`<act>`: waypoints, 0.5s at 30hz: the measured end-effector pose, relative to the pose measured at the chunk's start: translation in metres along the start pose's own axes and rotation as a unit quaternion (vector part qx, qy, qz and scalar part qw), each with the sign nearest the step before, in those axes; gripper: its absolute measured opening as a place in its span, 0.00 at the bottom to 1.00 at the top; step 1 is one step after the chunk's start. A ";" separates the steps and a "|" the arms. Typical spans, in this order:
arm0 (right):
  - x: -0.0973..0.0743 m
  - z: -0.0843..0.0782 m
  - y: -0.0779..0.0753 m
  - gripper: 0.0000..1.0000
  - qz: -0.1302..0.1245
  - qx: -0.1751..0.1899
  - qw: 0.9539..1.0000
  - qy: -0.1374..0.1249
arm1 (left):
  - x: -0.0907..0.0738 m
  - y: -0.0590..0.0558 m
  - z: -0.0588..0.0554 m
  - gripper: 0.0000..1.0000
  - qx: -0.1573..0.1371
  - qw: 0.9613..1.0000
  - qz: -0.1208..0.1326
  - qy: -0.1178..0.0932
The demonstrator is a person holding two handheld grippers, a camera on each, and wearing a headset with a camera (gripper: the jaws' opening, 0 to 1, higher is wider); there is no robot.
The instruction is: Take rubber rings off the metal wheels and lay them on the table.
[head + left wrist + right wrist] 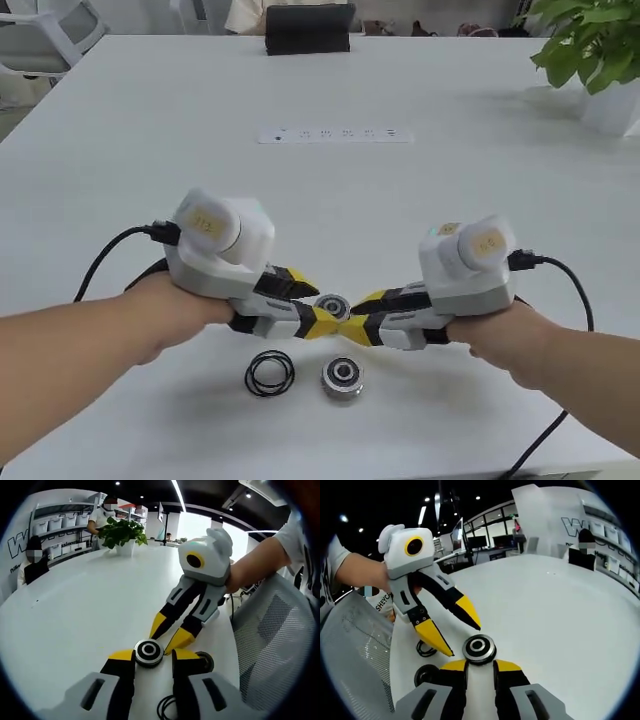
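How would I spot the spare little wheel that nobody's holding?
Look at the near edge of the white table, just below the left gripper and right gripper. The loose wheel lies flat there, right of the black rubber rings; unlike the other wheel, it rests on the tabletop, not between fingers.

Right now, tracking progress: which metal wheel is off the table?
The wheel between the tips of the left gripper and right gripper; the other wheel lies on the table beside the black rings.

Metal wheel (pixel 331 305) aloft; second wheel (pixel 342 377) flat on table (pixel 450 420), black rubber rings (pixel 269 372) just beside.
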State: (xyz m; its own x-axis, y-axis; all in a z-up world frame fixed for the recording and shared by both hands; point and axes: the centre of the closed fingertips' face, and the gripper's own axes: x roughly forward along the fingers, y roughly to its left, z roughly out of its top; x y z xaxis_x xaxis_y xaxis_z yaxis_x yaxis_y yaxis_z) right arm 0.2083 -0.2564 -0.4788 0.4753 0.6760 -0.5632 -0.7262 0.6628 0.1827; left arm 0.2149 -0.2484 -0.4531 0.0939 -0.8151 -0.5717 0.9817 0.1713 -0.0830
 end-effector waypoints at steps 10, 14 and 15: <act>0.000 0.000 0.000 0.15 0.002 -0.002 1.000 -0.002 | 0.007 0.002 -0.002 0.17 0.014 1.000 0.010 0.007; 0.000 0.000 0.000 0.15 0.002 -0.001 1.000 -0.002 | 0.008 0.004 -0.002 0.14 0.011 1.000 0.010 0.010; 0.000 0.000 0.000 0.15 0.002 -0.001 1.000 -0.002 | 0.008 0.004 -0.001 0.13 0.014 1.000 0.012 0.011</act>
State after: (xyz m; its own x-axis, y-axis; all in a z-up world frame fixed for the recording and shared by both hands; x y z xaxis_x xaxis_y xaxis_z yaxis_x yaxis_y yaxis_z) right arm 0.2085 -0.2568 -0.4788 0.4748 0.6799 -0.5588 -0.7289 0.6596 0.1833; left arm 0.2192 -0.2537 -0.4593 0.1135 -0.7991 -0.5903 0.9836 0.1741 -0.0467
